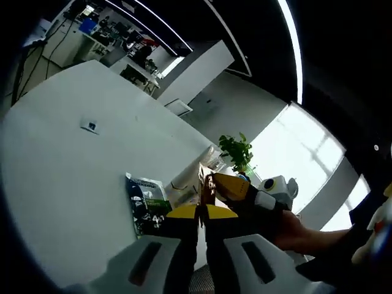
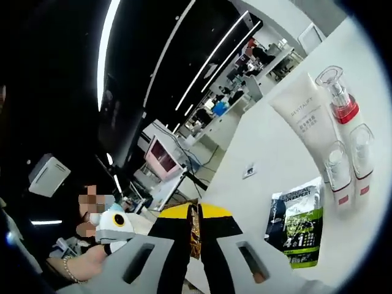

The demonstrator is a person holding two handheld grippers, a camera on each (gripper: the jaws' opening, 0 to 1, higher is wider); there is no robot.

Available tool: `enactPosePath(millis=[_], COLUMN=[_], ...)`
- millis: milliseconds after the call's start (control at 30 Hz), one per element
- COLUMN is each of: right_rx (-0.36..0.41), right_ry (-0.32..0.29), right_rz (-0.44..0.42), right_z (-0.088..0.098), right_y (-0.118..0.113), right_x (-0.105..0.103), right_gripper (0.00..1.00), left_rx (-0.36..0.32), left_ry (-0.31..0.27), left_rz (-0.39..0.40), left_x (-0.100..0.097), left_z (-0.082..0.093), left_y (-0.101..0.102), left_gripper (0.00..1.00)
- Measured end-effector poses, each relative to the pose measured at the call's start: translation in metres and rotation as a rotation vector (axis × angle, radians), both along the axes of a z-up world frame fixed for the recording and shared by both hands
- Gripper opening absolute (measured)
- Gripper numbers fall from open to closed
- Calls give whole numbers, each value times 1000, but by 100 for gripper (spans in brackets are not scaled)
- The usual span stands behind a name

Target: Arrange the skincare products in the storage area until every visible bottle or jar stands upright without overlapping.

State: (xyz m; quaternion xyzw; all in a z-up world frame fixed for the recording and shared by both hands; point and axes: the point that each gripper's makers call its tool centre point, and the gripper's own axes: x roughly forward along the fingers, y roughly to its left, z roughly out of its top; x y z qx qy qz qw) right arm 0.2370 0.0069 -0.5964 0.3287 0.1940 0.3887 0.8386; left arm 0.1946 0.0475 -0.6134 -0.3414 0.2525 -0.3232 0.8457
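Observation:
A thin brown packet [image 2: 195, 236] sits edge-on between the yellow-tipped jaws of my right gripper [image 2: 195, 211], which is shut on it. In the left gripper view the same brown packet [image 1: 206, 184] rises from the closed jaws of my left gripper [image 1: 202, 211], with the right gripper's yellow tip [image 1: 231, 185] against it. On the white table [image 2: 257, 141] stand a white tube [image 2: 306, 116], a red-collared glass bottle [image 2: 340, 92] and two small clear bottles [image 2: 338, 168]. A green and black sachet [image 2: 297, 223] lies flat in front of them, and the sachet [image 1: 147, 202] is left of my left jaws.
A hand with a bracelet [image 2: 70, 266] holds the left gripper [image 2: 116, 223] at the left of the right gripper view. A potted plant [image 1: 236, 150] stands at the table's far end. Desks and shelves [image 1: 104, 30] lie beyond the table. A small socket plate [image 1: 90, 126] sits in the tabletop.

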Motion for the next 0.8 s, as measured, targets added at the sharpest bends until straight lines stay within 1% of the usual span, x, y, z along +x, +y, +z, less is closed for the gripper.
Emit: enactPosePath(millis=[33, 100, 133, 200, 267, 333, 467, 500, 533, 600, 700, 767, 800], right_rx=[-2, -2, -8, -24, -31, -37, -61, -73, -94, -121, -144, -177, -206], right_ry=[-3, -22, -41, -93, -121, -163, -181, -182, -195, -210, -219, -243, -243], right_rz=[6, 29, 47, 71, 106, 151, 205, 219, 238, 243, 270, 304, 306], right_z=[0, 2, 4, 8, 12, 17, 19, 17, 16, 15, 14, 12, 8], right_y=[1, 6, 8, 11, 15, 18, 19, 18, 17, 16, 19, 21, 21], right_x=[0, 1, 2, 4, 2, -1, -4, -5, -6, -5, -7, -10, -9], right_gripper=[5, 5, 6, 7, 10, 13, 11, 10, 8, 4, 4, 4, 3], left_rx=[-11, -9, -9, -31, -51, -92, -128, -127, -130, -147, -166, -170, -172], left_ry=[9, 7, 7, 27, 35, 58, 81, 93, 103, 125, 155, 168, 173], left_rz=[2, 1, -7, -27, -40, -56, -82, -86, -87, -106, -124, -127, -131], left_x=[0, 1, 1, 0, -1, -2, -3, -3, -3, -6, -9, -10, -11], left_z=[0, -1, -2, -3, -2, 1, 3, 2, 1, 1, 0, -2, -3], left_y=[1, 3, 3, 4, 4, 4, 6, 7, 8, 6, 5, 6, 7], left_gripper=[0, 0, 0, 0, 0, 0, 0, 0, 0, 0, 0, 0, 0])
